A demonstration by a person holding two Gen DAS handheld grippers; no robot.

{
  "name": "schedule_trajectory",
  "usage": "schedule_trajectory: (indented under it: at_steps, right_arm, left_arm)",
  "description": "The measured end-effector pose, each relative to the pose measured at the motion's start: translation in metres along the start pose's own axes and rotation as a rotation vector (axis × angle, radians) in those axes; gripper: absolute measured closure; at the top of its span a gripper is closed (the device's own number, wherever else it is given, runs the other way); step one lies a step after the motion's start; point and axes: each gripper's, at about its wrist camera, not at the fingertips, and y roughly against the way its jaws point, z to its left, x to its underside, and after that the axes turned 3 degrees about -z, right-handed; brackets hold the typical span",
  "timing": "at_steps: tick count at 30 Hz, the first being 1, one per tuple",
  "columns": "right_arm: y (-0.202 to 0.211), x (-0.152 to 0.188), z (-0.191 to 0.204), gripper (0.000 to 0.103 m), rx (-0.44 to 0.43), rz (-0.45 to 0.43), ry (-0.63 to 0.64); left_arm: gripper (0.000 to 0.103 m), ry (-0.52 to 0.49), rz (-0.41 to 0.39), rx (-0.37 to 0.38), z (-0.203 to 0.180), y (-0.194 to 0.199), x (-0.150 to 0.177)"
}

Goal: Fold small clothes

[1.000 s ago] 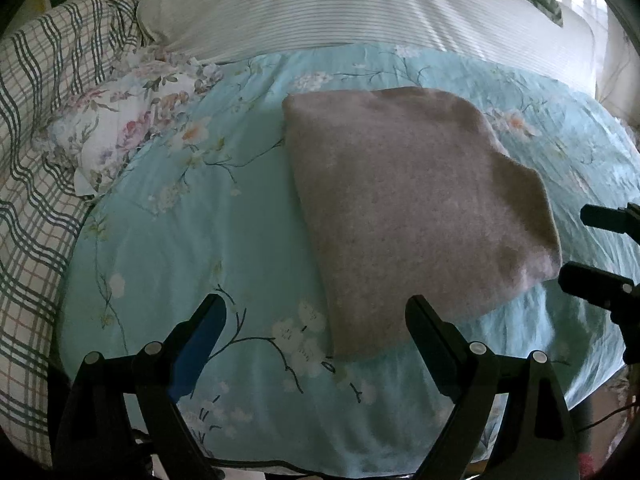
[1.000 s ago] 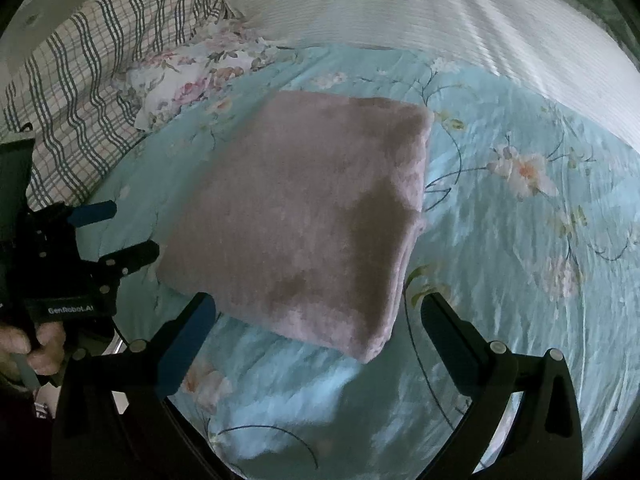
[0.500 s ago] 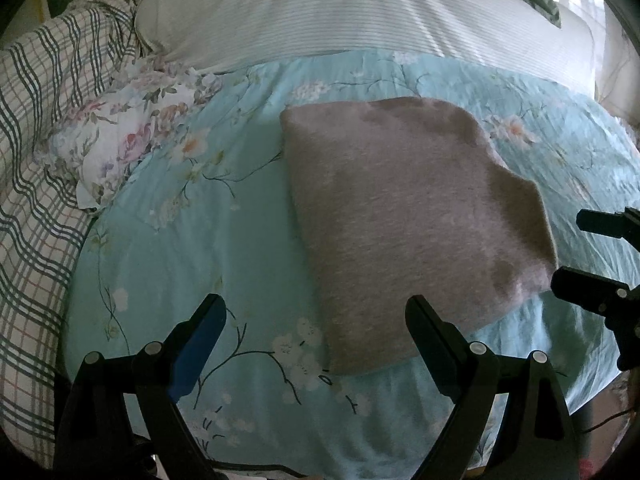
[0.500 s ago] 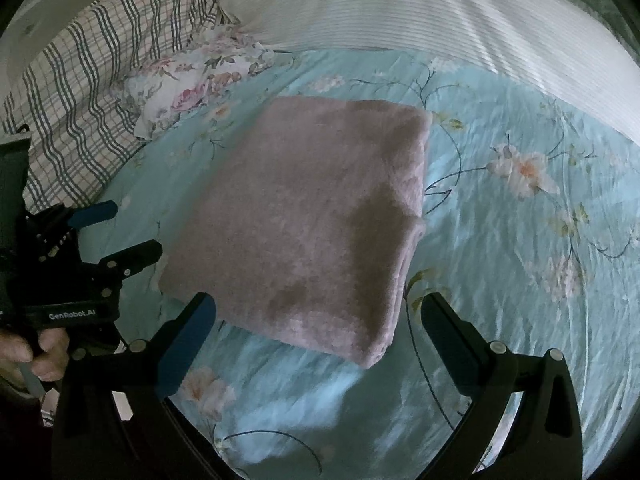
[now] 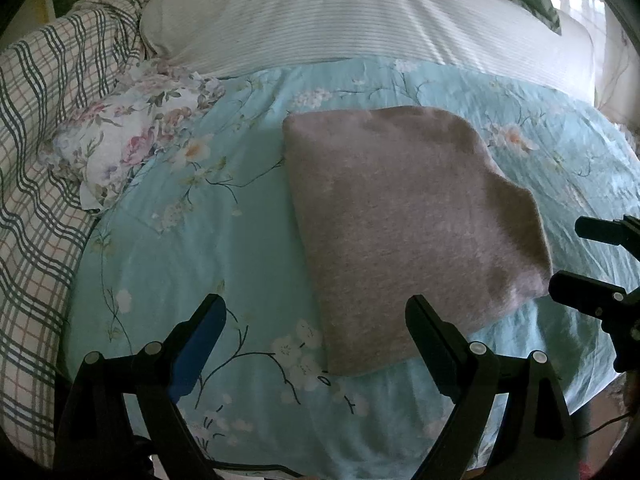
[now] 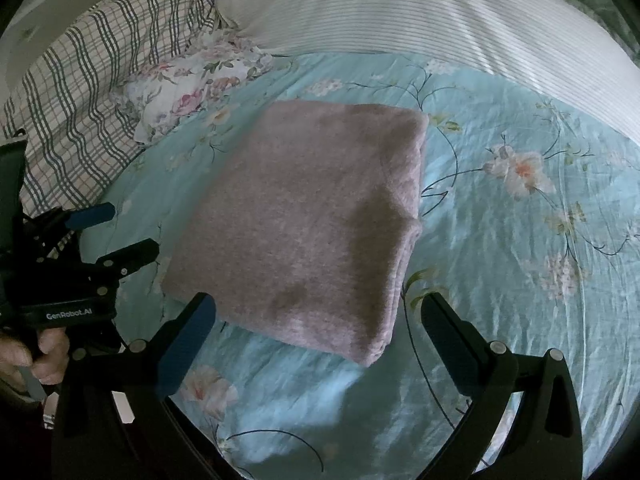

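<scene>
At far left lies a plaid quilt [image 5: 36,152], then a floral cloth [image 5: 128,140]. The left gripper [image 5: 316,332] hovers, jaws spread wide and empty. A folded grey-pink garment [image 5: 404,224] rests mid-bed on the turquoise floral bedspread [image 5: 180,248]. The right gripper [image 6: 320,328] is likewise agape.

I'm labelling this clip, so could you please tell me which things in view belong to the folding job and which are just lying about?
Part of the job:
- folded pinkish-grey garment
- left gripper, open
- right gripper, open

Just lying about:
- flowered cloth bundle
- checked blanket
- striped pillow
- blue flowered bedspread underneath
</scene>
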Motion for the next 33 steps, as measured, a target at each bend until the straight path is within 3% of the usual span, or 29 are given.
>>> schedule_trajectory:
  at_steps: [33]
  right_arm:
    - [0.0007,-0.0002,0.0025,0.001,-0.003,-0.004,0.0]
  left_arm:
    - [0.011,0.016,-0.008,0.011,0.0005,0.0043,0.0004]
